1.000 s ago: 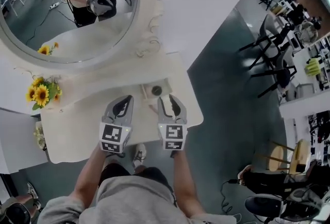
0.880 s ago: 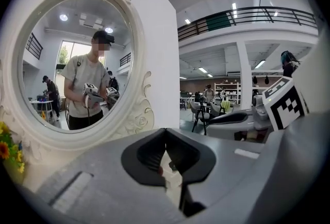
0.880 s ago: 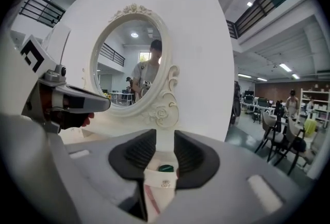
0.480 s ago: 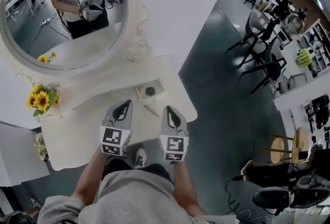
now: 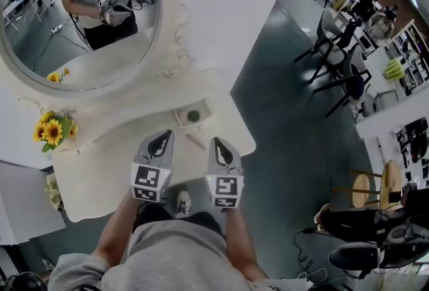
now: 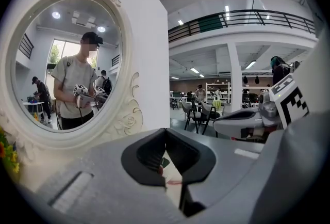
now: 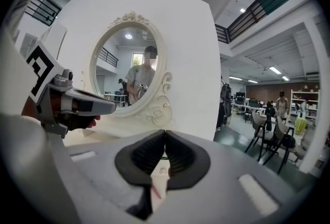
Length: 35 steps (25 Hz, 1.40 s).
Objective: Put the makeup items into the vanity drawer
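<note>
My left tongs (image 5: 159,141) and right tongs (image 5: 220,144) were together, empty, the right just closed. The pink makeup stick (image 5: 196,142) lay on the worktop (image 5: 100,162) beside the tray (image 5: 179,116). Pickup pending, I judged; I'd need to open over it.

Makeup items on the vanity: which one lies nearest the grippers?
The thin pink stick, loose on the tabletop between the left gripper and right gripper. The dark round one sits farther back, in a small tray.

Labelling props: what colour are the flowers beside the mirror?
The flowers are yellow, best in the head view.
</note>
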Available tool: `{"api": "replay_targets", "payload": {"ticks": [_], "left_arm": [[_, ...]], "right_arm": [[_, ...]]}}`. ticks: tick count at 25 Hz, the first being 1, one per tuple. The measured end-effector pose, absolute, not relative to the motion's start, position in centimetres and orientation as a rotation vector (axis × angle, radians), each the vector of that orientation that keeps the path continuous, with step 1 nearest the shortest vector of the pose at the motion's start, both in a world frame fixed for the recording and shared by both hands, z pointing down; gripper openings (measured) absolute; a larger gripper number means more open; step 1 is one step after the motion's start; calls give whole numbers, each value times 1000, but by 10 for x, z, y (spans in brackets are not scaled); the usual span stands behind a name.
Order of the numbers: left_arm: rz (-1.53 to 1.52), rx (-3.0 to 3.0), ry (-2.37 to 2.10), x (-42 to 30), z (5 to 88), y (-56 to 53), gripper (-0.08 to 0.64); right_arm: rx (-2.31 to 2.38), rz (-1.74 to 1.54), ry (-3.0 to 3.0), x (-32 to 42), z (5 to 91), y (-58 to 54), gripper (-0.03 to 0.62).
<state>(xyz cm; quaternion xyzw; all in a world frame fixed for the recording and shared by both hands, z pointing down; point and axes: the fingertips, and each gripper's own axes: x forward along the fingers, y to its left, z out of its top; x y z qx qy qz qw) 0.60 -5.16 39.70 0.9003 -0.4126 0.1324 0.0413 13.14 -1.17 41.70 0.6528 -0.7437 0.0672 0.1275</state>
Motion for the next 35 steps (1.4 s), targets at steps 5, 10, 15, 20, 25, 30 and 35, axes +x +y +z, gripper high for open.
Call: {"api": "replay_targets", "payload": {"ticks": [5, 10, 15, 20, 25, 30, 35], "left_arm": [[450, 2733, -1240, 8, 415, -50, 11], [497, 2693, -1216, 12, 439, -54, 11], [554, 2630, -1205, 7, 469, -50, 11], [589, 2562, -1207, -3, 499, -53, 11], [610, 2525, -1205, -8, 522, -53, 11], [645, 2505, -1177, -4, 542, -47, 11], [647, 2487, -1182, -5, 548, -45, 11]], "right_arm": [[1844, 237, -2162, 128, 436, -14, 6], [1792, 292, -2157, 129, 463, -22, 6], [1719, 373, -2148, 123, 498, -20, 6], [1661, 419, -2135, 118, 531, -27, 6], [1604, 462, -2104, 115, 557, -25, 6], [1561, 501, -2092, 114, 578, -26, 6], [1511, 519, -2078, 114, 595, -29, 50]]}}
